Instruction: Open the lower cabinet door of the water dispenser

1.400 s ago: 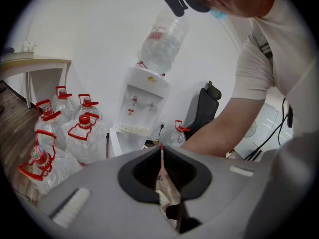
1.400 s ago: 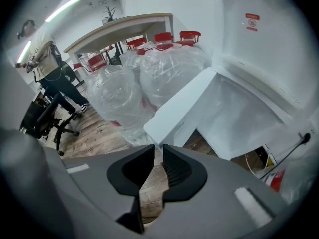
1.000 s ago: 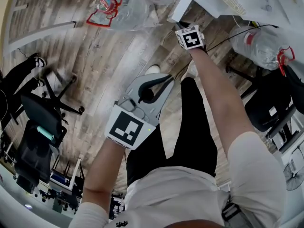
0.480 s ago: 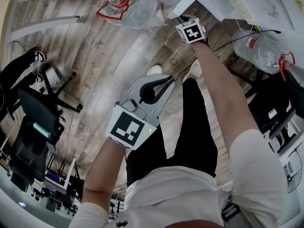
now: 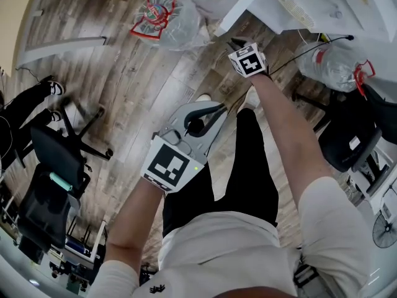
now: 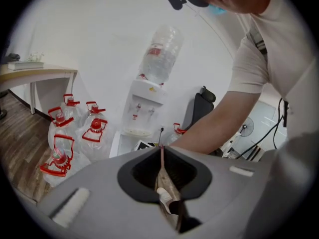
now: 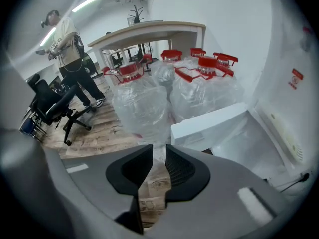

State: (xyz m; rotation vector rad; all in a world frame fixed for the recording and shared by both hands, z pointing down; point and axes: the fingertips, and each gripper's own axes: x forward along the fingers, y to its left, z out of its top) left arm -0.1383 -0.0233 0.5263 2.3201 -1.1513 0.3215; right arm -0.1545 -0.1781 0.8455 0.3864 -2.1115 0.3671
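Note:
The white water dispenser [image 6: 144, 103] stands against the wall with an upturned bottle [image 6: 162, 54] on top. Its lower cabinet door [image 5: 240, 10] is swung out, and the door [image 7: 209, 126] shows its edge just ahead and right of my right jaws. My right gripper [image 5: 237, 44] hangs close below that edge. In the right gripper view my right gripper [image 7: 159, 151] has a narrow gap with only floor in it; its jaws have just been opening. My left gripper [image 5: 218, 107] is held back over my legs, and in its own view the left gripper [image 6: 160, 148] has its jaws closed together on nothing.
Several clear water bottles with red caps [image 7: 142, 103] crowd the floor left of the dispenser, also seen as bottles [image 5: 166, 16]. Another bottle [image 5: 332, 58] and a black chair [image 5: 353, 135] are at the right. An office chair [image 5: 56, 160], a table [image 7: 149, 34] and a person [image 7: 65, 49] stand further off.
The right gripper has drawn a little back from the door's edge toward me. The left gripper keeps much the same place. The view itself has shifted slightly.

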